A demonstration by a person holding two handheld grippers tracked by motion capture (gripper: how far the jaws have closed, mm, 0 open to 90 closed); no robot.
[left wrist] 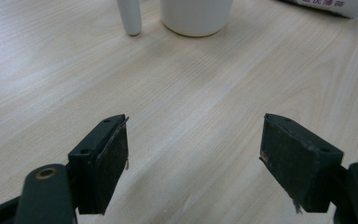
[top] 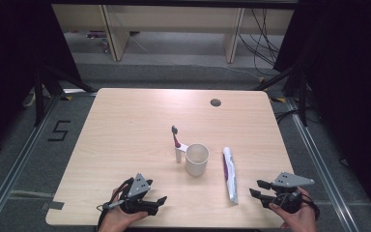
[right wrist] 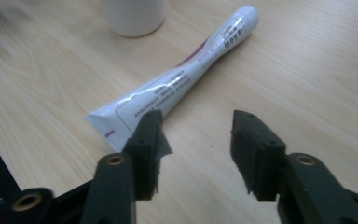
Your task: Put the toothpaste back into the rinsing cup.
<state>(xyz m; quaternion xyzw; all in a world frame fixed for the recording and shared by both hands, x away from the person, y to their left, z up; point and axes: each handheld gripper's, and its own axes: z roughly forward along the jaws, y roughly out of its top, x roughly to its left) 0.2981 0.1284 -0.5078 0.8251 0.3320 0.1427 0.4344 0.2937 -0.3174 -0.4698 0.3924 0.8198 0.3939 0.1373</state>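
Cup: a white cup [top: 196, 159] stands upright near the middle of the table [top: 125, 125]; its base also shows at the top of the left gripper view [left wrist: 196, 18] and the right gripper view [right wrist: 134, 17].
Toothbrush: a toothbrush [top: 176, 145] stands just to the left of the cup, dark head up, reddish neck, white handle; I cannot tell whether it touches the cup. Its white lower end shows in the left gripper view [left wrist: 129, 18].
Tube: a white tube [top: 229, 174] with a purple stripe lies flat to the right of the cup, apart from it, cap end away from the person, flat crimped end toward the person.
Left gripper: the left gripper [left wrist: 193, 154] is held low over the near left part of the table, jaws spread wide with nothing between them; bare wood lies between it and the cup.
Right gripper: the right gripper [right wrist: 196, 144] is at the near right edge, jaws parted and holding nothing; the crimped end of the tube [right wrist: 177, 84] lies just beyond its left jaw.
Hands: a hand [top: 118, 217] holds the left gripper, another hand [top: 297, 217] the right.
Table far side: a small dark round hole [top: 215, 102] sits near the far edge.
Floor: grey floor with a black "5" mark [top: 58, 130] left of the table, cables [top: 263, 43] at the back right.
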